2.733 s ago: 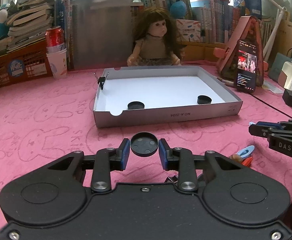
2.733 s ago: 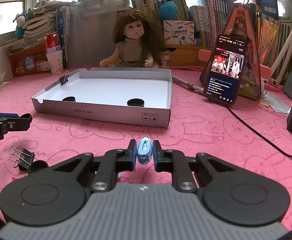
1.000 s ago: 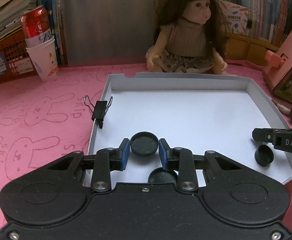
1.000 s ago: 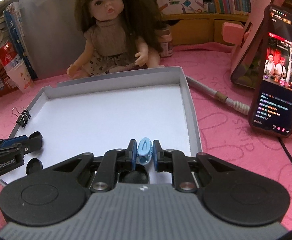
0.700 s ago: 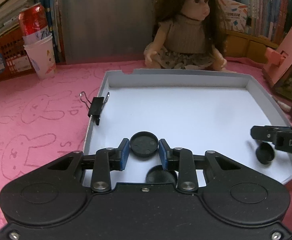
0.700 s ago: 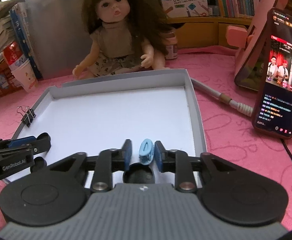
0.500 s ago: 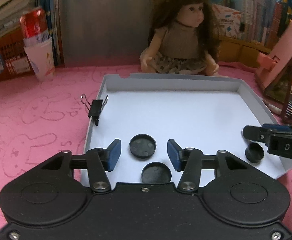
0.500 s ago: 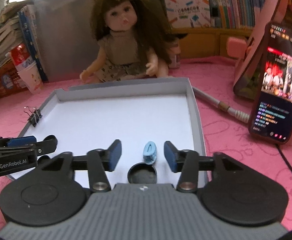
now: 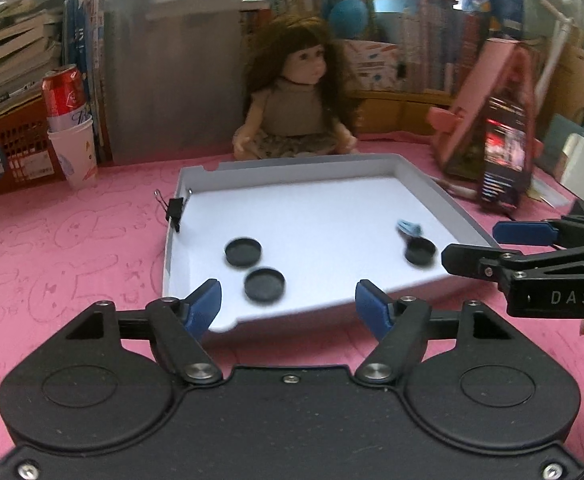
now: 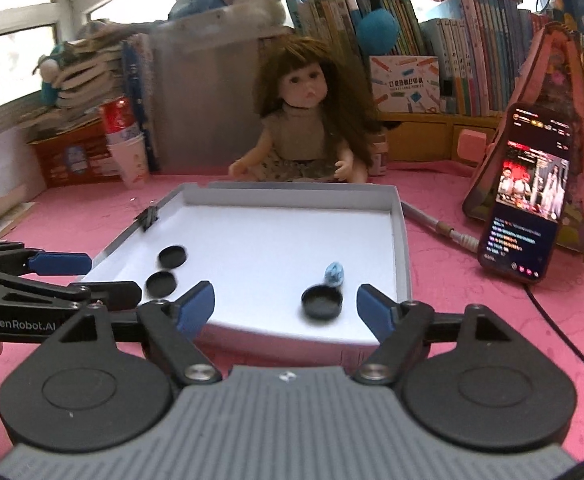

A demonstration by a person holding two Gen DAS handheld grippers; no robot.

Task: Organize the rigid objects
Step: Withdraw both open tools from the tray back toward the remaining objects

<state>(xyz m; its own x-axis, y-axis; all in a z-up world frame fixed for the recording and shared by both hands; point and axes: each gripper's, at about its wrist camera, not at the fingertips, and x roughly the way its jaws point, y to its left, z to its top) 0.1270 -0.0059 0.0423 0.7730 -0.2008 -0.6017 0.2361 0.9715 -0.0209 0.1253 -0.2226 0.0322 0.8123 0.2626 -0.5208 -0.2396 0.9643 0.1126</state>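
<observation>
Shallow white cardboard tray [image 9: 443,196]: middle bare, low rim.
Left gripper [image 9: 288,300]: jaws spread, empty.
Right gripper [image 10: 286,304]: jaws spread, empty.
Small blue plastic clip [image 10: 334,272]: touches a round black lid [image 10: 321,301] at its 1 o'clock.

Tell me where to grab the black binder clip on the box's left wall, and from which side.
Grip the binder clip by its black body, coming from above with one finger inside and one outside the box wall. It straddles the rim with its thin wire handles sticking up, and those look too slim to pinch firmly.
</observation>
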